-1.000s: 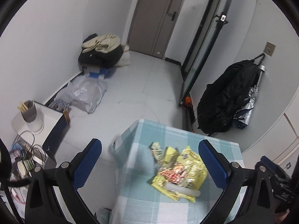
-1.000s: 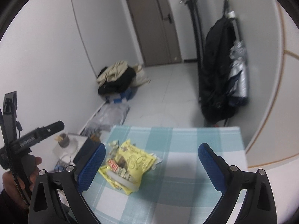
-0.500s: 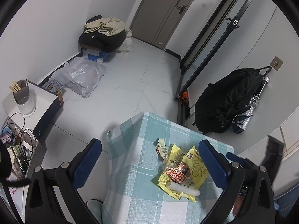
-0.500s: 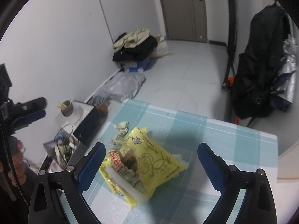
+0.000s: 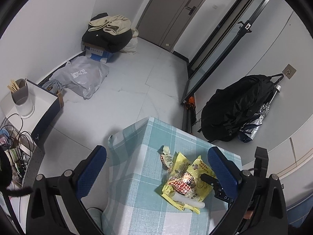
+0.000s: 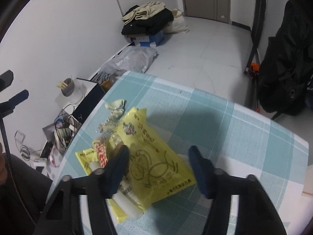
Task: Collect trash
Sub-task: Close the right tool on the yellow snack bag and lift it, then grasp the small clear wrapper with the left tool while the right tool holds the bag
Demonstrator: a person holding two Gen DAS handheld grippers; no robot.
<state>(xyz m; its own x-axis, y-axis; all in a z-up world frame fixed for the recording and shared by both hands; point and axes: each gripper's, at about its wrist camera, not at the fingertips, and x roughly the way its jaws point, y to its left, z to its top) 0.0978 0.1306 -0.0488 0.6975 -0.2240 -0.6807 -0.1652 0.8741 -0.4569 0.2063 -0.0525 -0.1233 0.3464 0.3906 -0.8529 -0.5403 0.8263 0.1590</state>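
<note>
A pile of trash lies on the checked teal tablecloth (image 6: 234, 137): a big yellow plastic bag (image 6: 152, 156), a red-and-white wrapper (image 6: 101, 152), a crumpled pale wrapper (image 6: 115, 107) and a white tube (image 6: 127, 205). My right gripper (image 6: 158, 150) points steeply down over the pile. Its jaws are closing with the yellow bag between them, and I see no pad pressing on it. My left gripper (image 5: 156, 168) hangs open above the table's near left side with nothing in it. In its view the yellow bag (image 5: 197, 176) sits by its right finger.
The tablecloth (image 5: 137, 195) ends close to the pile on the left. Below it are a white box with a cup (image 5: 21, 98) and tangled cables. On the floor lie a grey parcel bag (image 5: 82, 78) and a heap of clothes (image 5: 109, 31). A black backpack (image 5: 238, 107) hangs on the wall.
My right gripper has come down and forward onto the trash pile, and its jaws have narrowed around the yellow bag. The left gripper shifted a little and tilted downward, staying open.
</note>
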